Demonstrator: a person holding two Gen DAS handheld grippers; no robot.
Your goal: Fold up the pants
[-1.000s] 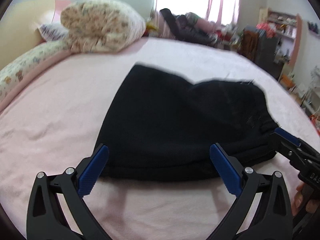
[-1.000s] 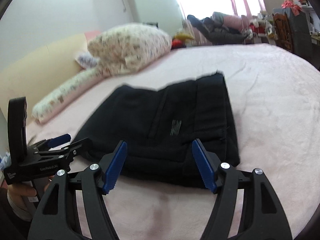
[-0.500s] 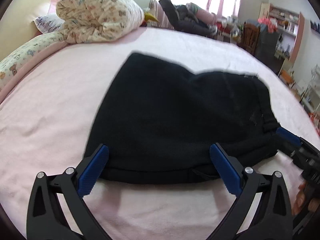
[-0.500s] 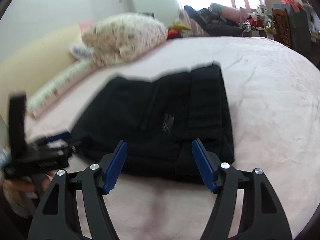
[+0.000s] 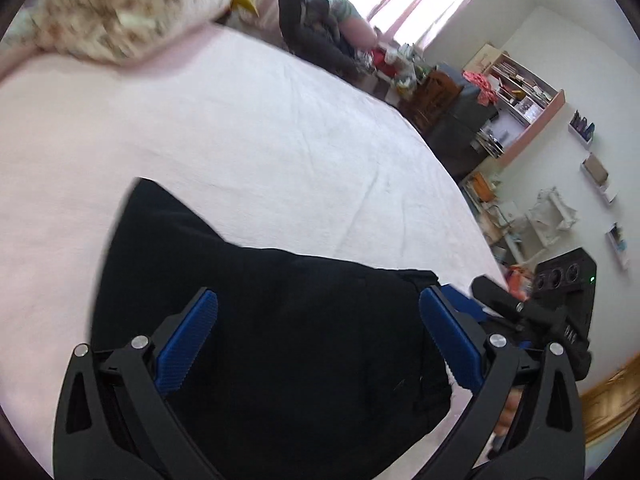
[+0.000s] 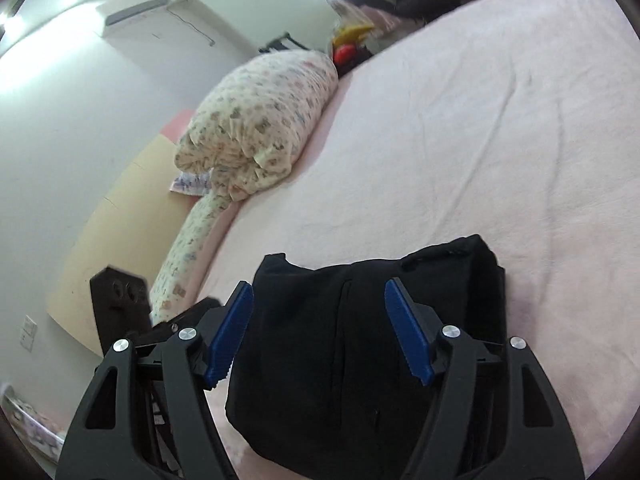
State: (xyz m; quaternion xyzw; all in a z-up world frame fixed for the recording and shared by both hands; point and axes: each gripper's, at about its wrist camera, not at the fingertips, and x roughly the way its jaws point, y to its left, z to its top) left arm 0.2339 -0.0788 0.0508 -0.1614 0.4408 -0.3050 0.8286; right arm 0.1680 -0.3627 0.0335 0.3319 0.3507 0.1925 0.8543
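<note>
The black pants (image 5: pixel 280 320) lie folded into a thick bundle on the pink bed sheet (image 5: pixel 260 120). My left gripper (image 5: pixel 318 340) is open and hangs over the bundle, its blue pads on either side of the fabric's near part. My right gripper (image 6: pixel 320 332) is open too, over the same pants (image 6: pixel 360 352). The right gripper shows at the right edge of the left wrist view (image 5: pixel 532 320). The left gripper's body shows at the left of the right wrist view (image 6: pixel 132 312). Whether the pads touch the cloth cannot be told.
A rolled floral quilt (image 6: pixel 256 120) and a long floral pillow (image 6: pixel 188 248) lie along the headboard side. Dark clothes (image 5: pixel 316 36) are piled at the far edge of the bed. Shelves and clutter (image 5: pixel 516 92) stand beyond the bed's right side.
Both grippers have moved forward over the pants and tilted, so the bundle now lies between the fingers in both views. Both stay open.
</note>
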